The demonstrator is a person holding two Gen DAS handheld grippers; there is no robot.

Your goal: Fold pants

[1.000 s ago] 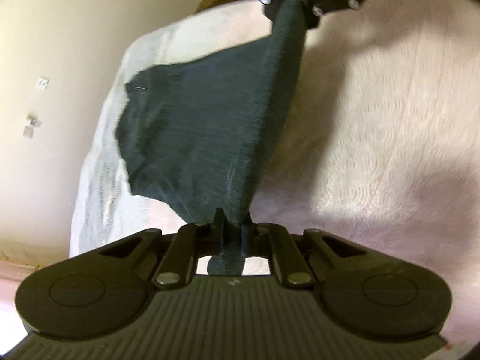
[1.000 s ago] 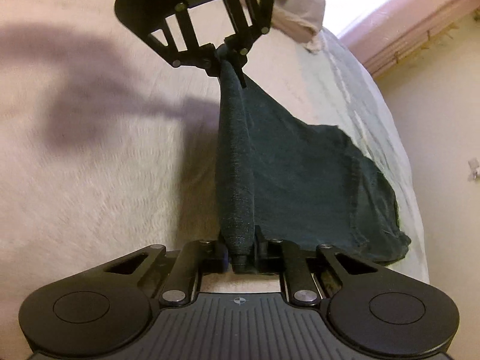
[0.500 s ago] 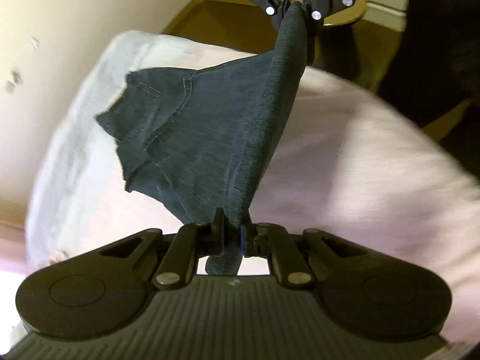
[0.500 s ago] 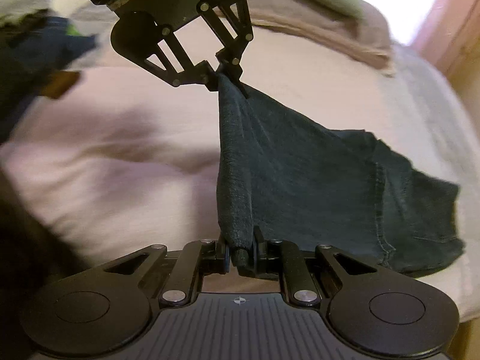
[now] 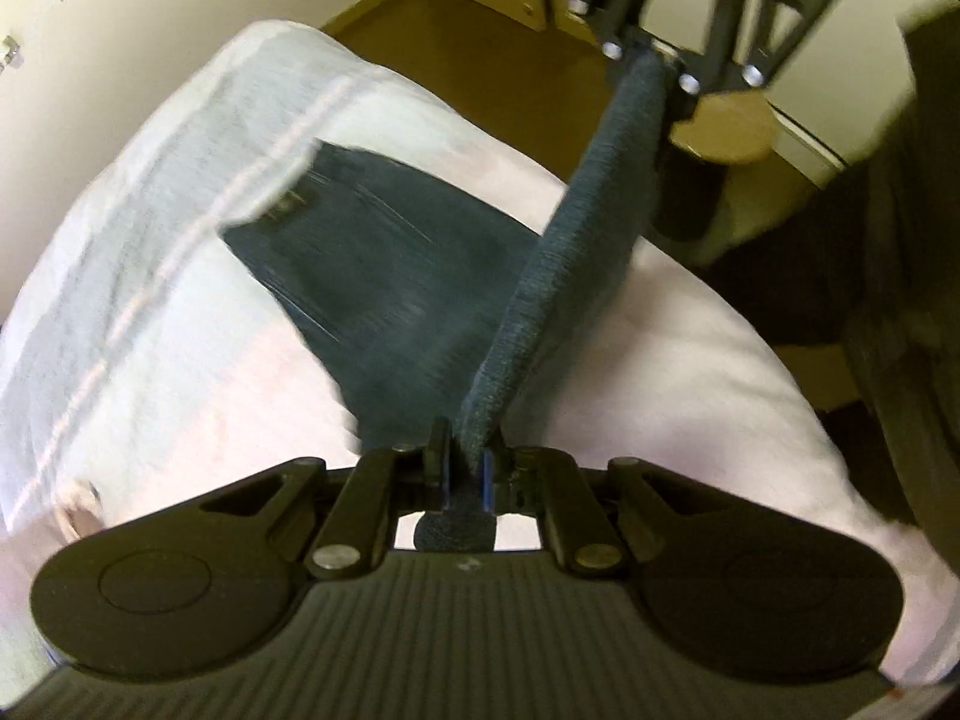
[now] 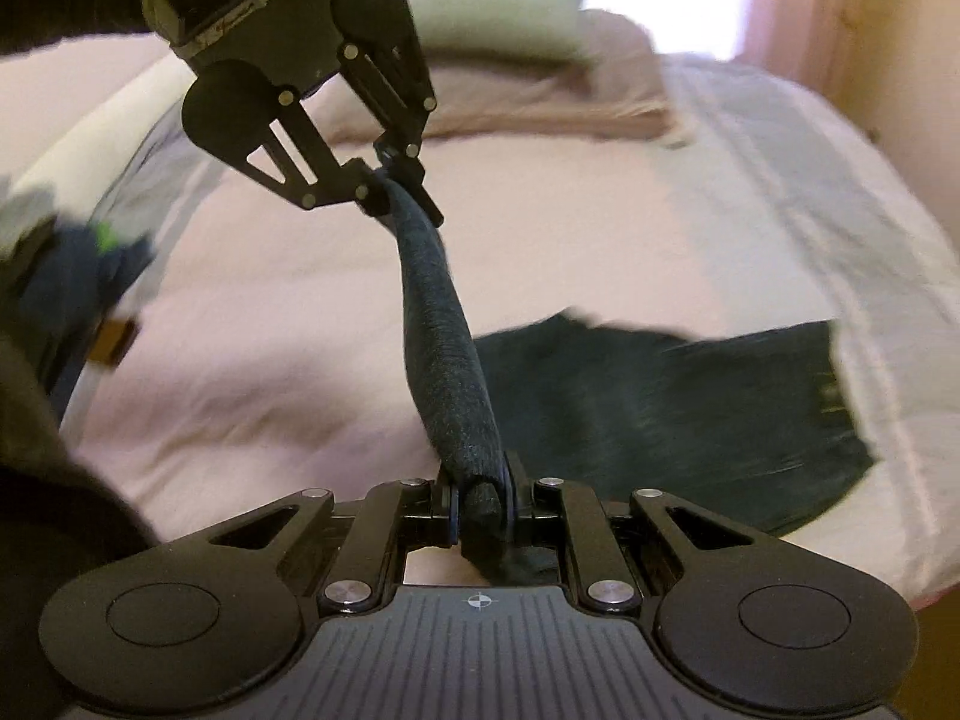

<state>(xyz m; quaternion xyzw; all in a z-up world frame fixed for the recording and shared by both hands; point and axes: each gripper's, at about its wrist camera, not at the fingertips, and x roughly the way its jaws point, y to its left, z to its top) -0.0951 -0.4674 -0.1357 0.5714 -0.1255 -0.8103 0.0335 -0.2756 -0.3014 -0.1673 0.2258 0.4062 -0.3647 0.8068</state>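
Left wrist view: my left gripper (image 5: 465, 459) stayed clamped on pants (image 5: 384, 276) edge; my right gripper (image 5: 660, 60) pinched far end, edge taut between. Versus second ago, bed (image 5: 150, 240) sat farther below, more floor (image 5: 480, 42) visible. Hanging denim motion-blurred.

Right wrist view: right gripper (image 6: 483, 501) jaws narrow on rolled edge; left gripper (image 6: 399, 192) likewise. Pants draped toward bed right side, lower part smeared, details unreadable. Pillows (image 6: 498, 18) newly visible.

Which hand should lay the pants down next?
Neither alone: the left tool and right tool are both shut on the pants, stretching one edge between them above the bed, so probably both together.
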